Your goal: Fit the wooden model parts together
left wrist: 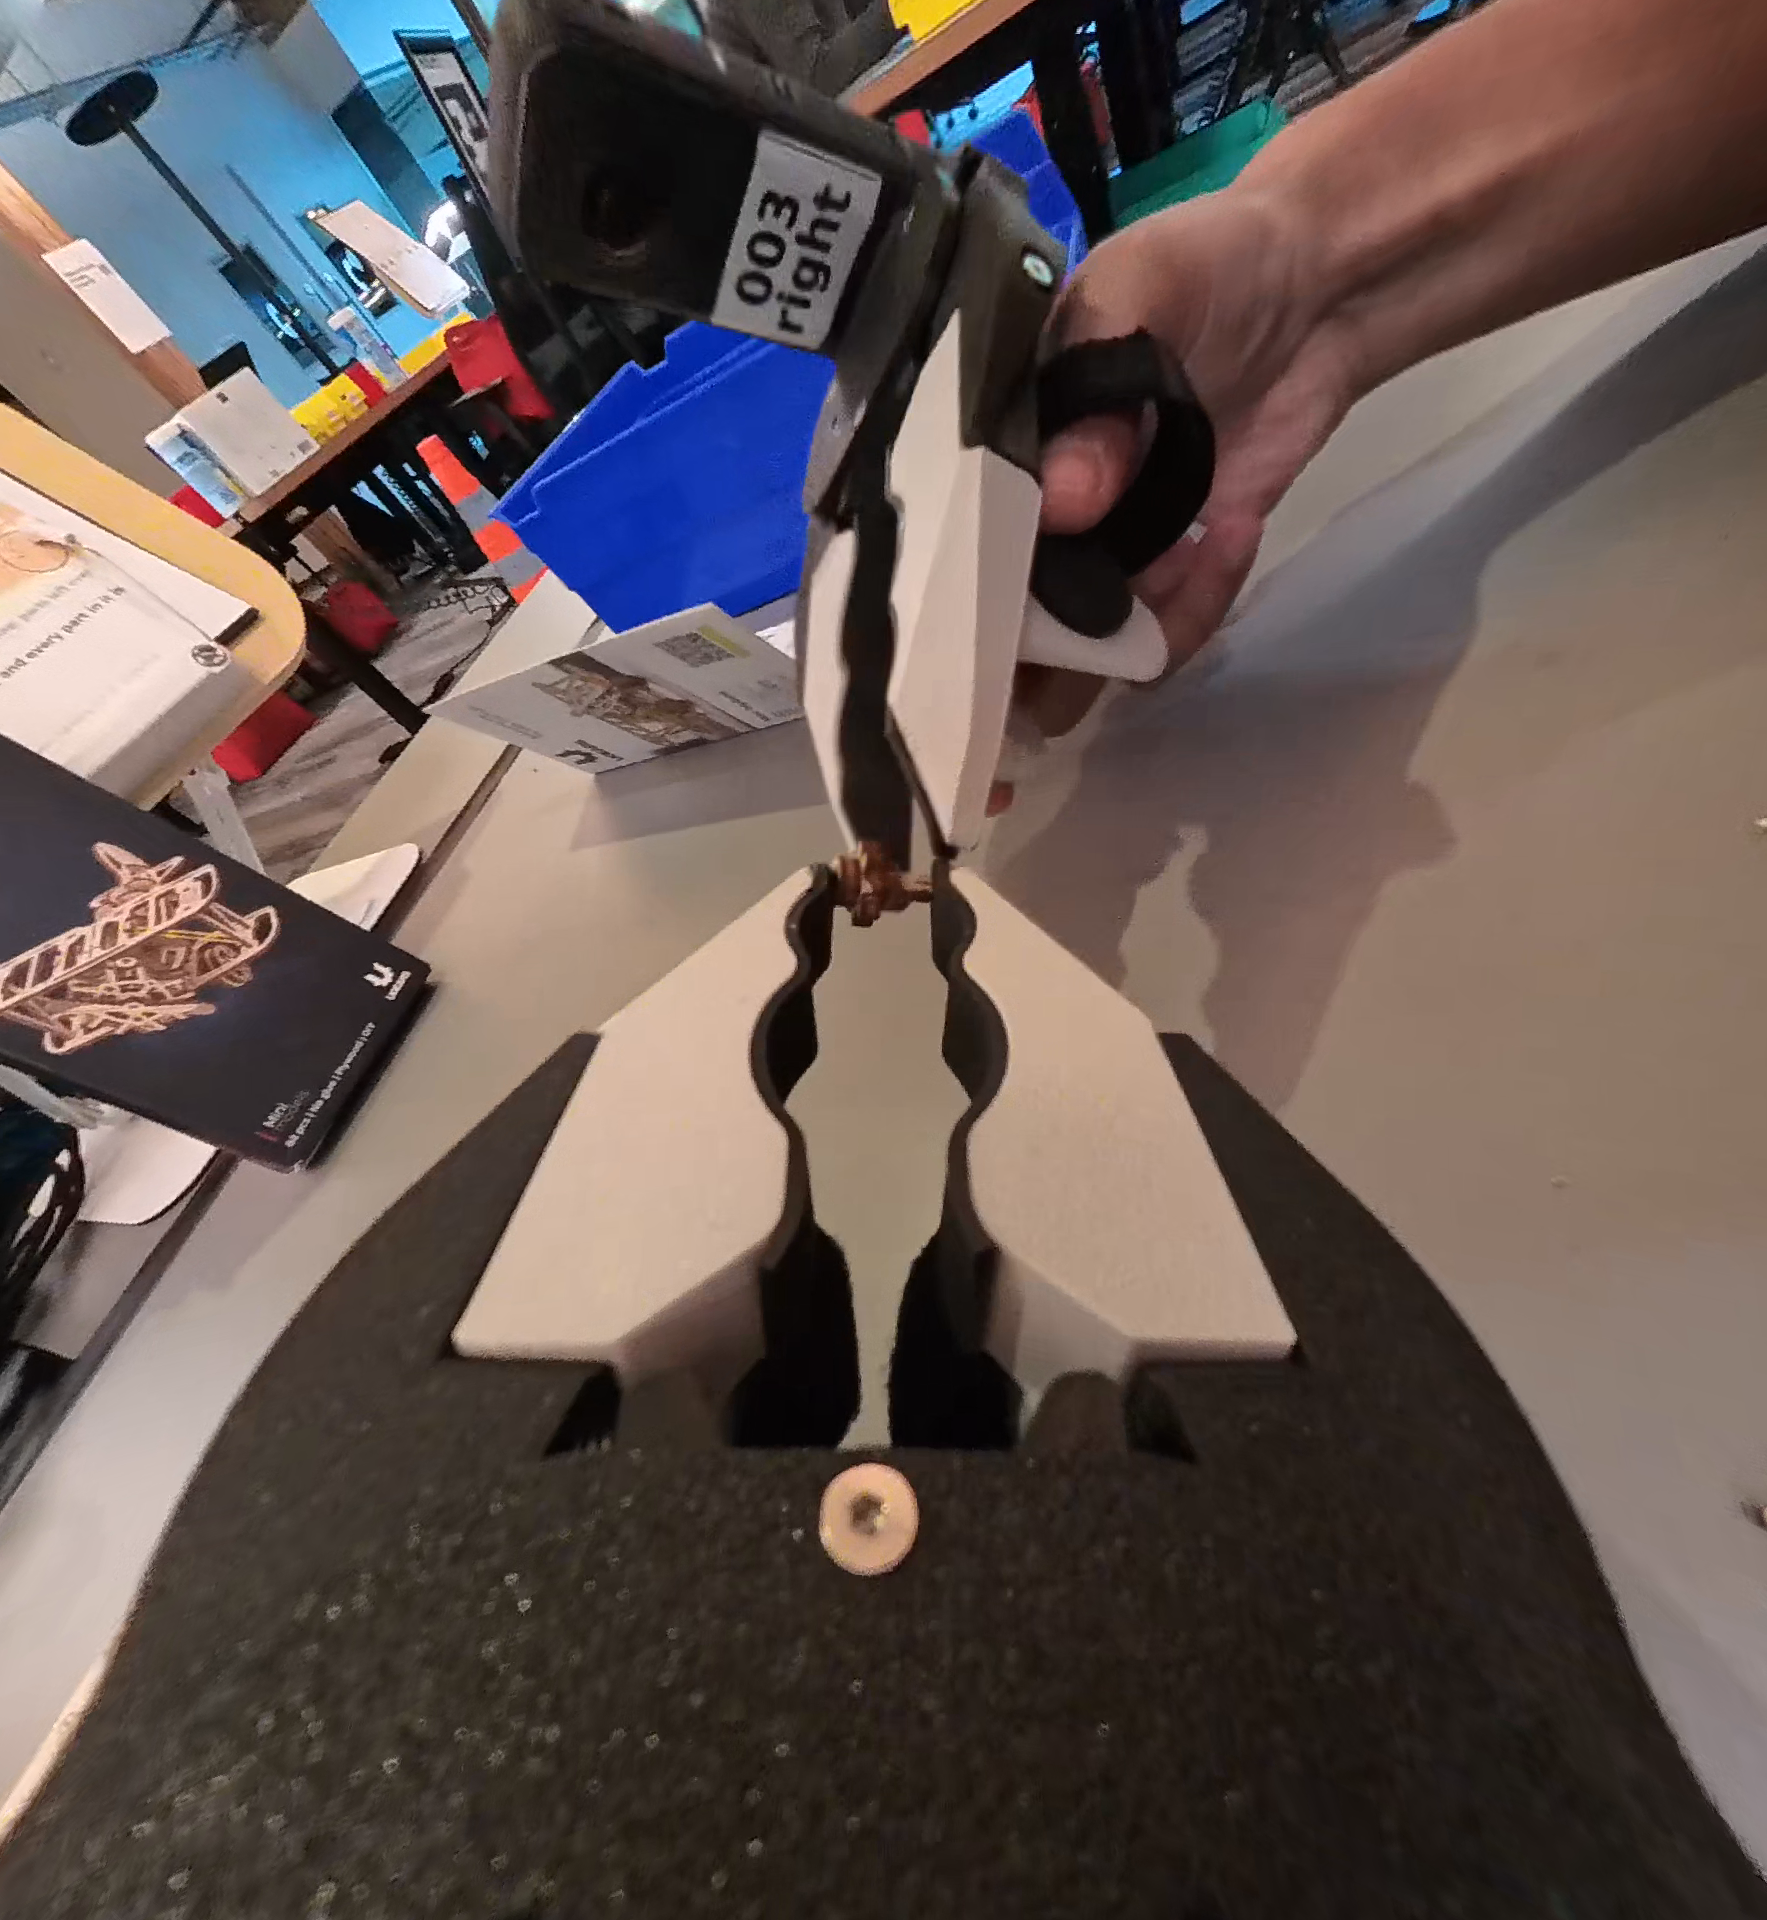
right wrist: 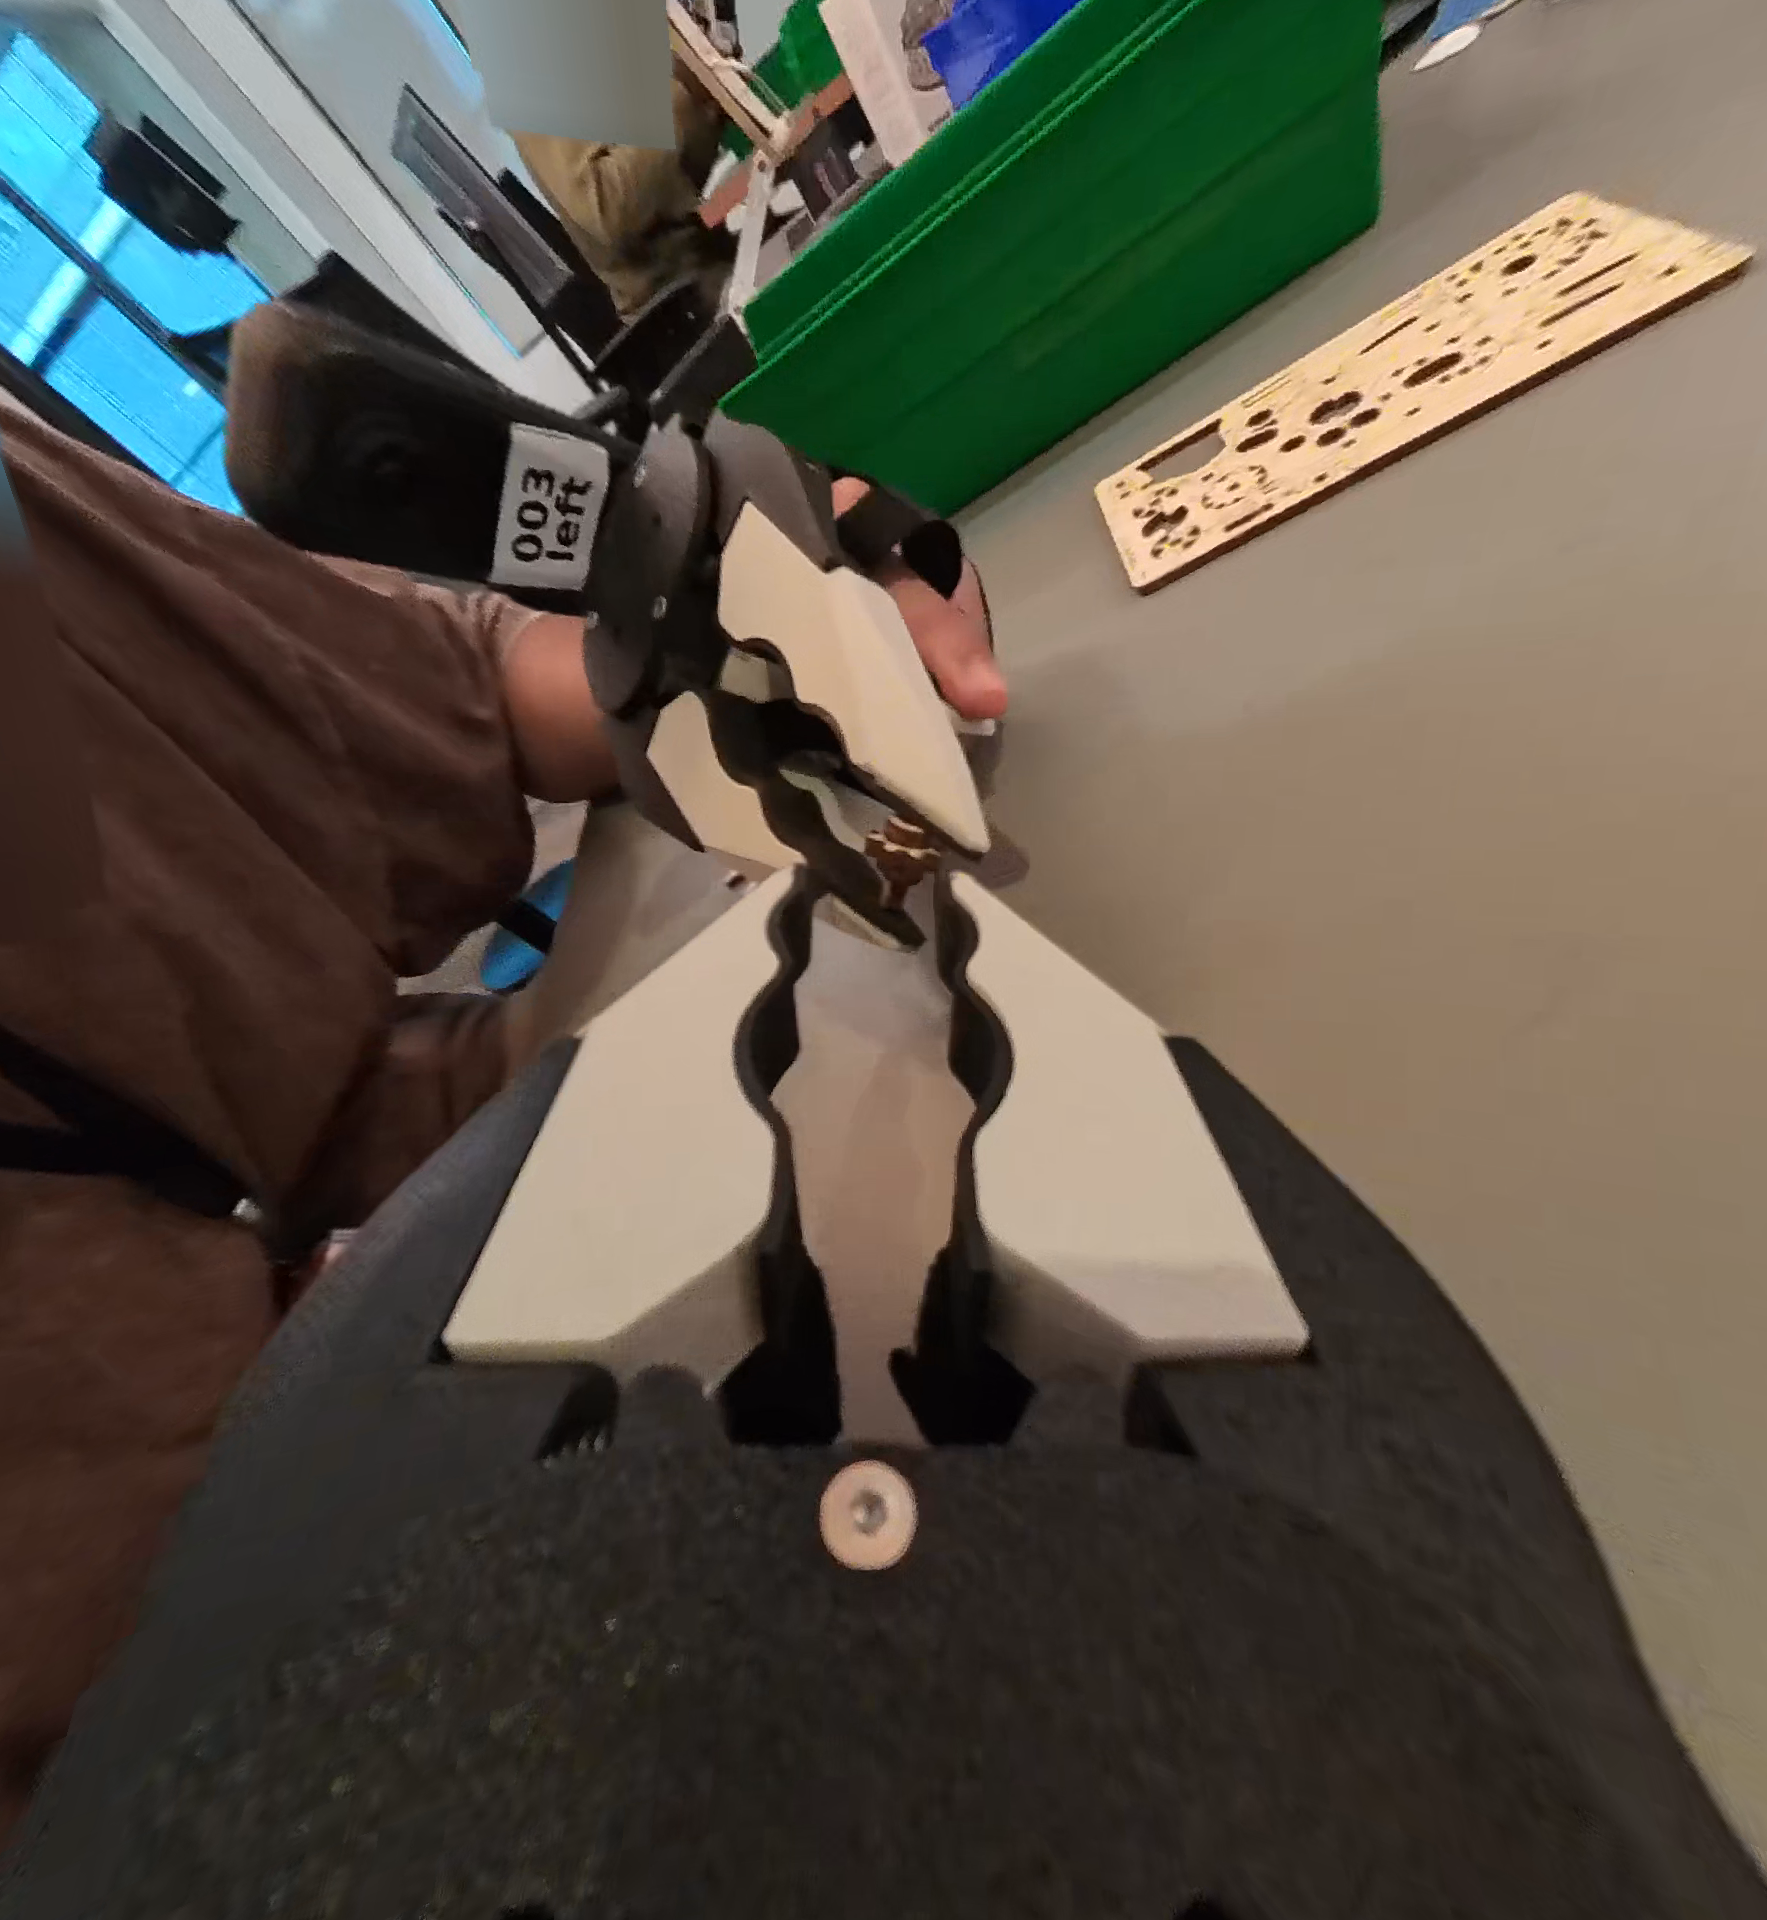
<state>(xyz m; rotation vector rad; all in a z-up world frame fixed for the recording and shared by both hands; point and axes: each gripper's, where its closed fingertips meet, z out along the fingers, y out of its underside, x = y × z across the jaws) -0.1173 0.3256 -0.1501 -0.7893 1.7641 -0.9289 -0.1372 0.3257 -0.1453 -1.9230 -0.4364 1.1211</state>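
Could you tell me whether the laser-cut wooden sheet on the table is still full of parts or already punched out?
Largely punched out: the wooden sheet lies flat on the table, riddled with empty cut-outs showing dark.

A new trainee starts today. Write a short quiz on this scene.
1. True or false: the wooden sheet lies inside the green bin.
2. In the left wrist view, the bin behind the right tool is: A red, B blue, C yellow.
3. Fill in: the left tool and the right tool meet tip to tip on a small wooden ____.

Key:
1. False. The sheet lies on the table, beside the bin.
2. B, the blue bin.
3. part
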